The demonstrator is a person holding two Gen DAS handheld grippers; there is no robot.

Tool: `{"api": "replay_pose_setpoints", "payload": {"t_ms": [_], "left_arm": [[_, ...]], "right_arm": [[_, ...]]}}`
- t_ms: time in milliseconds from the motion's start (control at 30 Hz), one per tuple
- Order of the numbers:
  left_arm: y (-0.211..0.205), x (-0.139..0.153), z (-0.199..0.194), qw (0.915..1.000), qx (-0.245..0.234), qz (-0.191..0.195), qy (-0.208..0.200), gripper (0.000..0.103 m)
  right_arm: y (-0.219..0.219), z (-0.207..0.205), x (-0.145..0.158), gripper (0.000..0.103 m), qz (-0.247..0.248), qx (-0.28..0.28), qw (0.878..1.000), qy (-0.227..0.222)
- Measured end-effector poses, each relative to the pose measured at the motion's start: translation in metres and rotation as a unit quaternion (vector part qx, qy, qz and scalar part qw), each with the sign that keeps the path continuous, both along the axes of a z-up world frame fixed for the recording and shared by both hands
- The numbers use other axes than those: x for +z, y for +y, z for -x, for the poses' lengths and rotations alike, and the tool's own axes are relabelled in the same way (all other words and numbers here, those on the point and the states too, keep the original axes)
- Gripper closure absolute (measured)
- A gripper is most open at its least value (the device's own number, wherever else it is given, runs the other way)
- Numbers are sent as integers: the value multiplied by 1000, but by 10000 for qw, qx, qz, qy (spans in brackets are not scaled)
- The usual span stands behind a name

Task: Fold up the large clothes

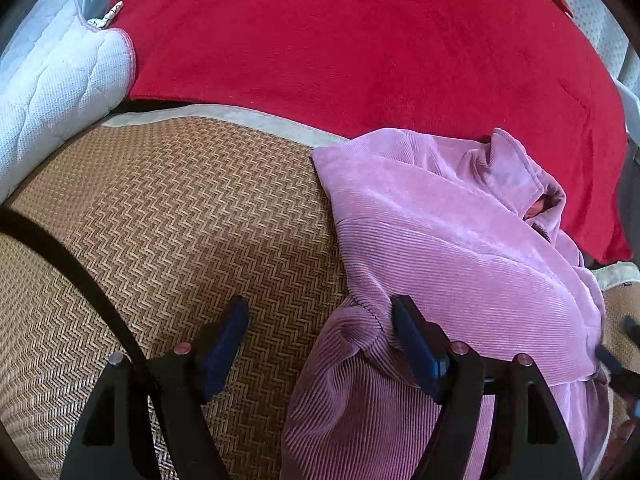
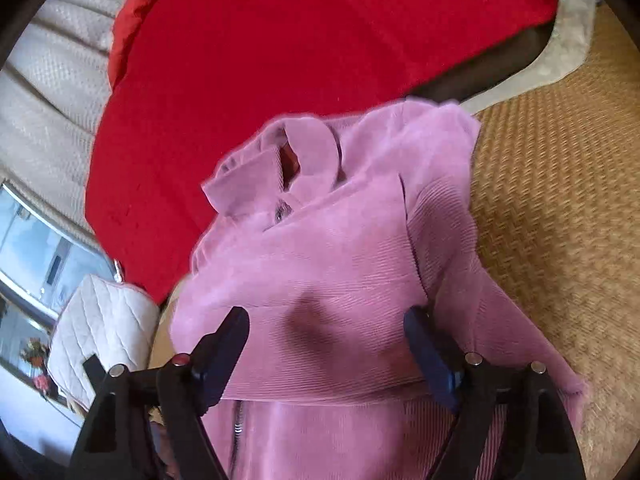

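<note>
A pink corduroy jacket [image 1: 440,248] lies partly folded on a woven straw mat [image 1: 160,208], collar toward the red blanket. My left gripper [image 1: 320,316] is open just above the jacket's left edge, its right finger over the fabric and its left finger over the mat, holding nothing. In the right wrist view the jacket [image 2: 320,240] fills the middle, collar up. My right gripper [image 2: 326,328] is open over the jacket's folded body, empty. Its fingertips [image 1: 624,340] show at the right edge of the left wrist view.
A red blanket [image 1: 360,40] covers the bed beyond the mat. A white quilted cushion [image 1: 52,80] lies at far left; it also shows in the right wrist view [image 2: 104,320]. A beige padded headboard [image 2: 48,92] stands behind. The mat [image 2: 560,200] extends to the right.
</note>
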State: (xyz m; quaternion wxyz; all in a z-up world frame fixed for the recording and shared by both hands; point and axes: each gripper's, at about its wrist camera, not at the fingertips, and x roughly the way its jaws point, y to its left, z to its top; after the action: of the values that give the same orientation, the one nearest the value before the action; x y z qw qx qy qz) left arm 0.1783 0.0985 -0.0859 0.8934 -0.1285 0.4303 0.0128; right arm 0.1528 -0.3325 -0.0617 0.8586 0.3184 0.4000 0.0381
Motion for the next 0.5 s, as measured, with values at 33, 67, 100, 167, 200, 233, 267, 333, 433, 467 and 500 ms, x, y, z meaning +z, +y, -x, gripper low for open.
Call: {"api": "replay_pose_setpoints", "payload": {"t_ms": [33, 67, 100, 167, 200, 233, 267, 333, 433, 467, 500], "left_arm": [[-1, 0, 0, 10000, 3, -14, 4, 27], [0, 0, 1, 10000, 0, -14, -2, 27], [2, 0, 2, 10000, 2, 41, -21, 27], [10, 1, 5, 9996, 38, 278, -63, 27], [15, 2, 8, 9990, 68, 424, -78, 27], [19, 3, 11, 9986, 111, 515, -85, 27], [23, 4, 15, 9981, 158, 596, -76, 27], [33, 6, 29, 9961, 168, 866, 9, 27], [37, 18, 57, 9965, -45, 829, 85, 27], [37, 21, 68, 9964, -142, 829, 88, 27], [38, 24, 80, 9961, -241, 842, 98, 27]], "right_arm": [[3, 7, 8, 20, 50, 66, 9998, -198], [6, 13, 13, 20, 148, 102, 9995, -275], [8, 20, 16, 20, 164, 94, 9994, -295], [6, 44, 18, 20, 115, 14, 9994, -332], [5, 56, 20, 20, 155, -29, 9993, -325], [6, 75, 19, 20, 210, -44, 9992, -342], [6, 89, 17, 20, 244, -49, 9991, -343], [6, 121, 17, 20, 236, -25, 9994, -247], [-1, 167, 22, 20, 320, -26, 9994, -88], [-6, 179, 19, 20, 347, 1, 9994, 43], [-11, 190, 16, 20, 293, 61, 9994, 147]]}}
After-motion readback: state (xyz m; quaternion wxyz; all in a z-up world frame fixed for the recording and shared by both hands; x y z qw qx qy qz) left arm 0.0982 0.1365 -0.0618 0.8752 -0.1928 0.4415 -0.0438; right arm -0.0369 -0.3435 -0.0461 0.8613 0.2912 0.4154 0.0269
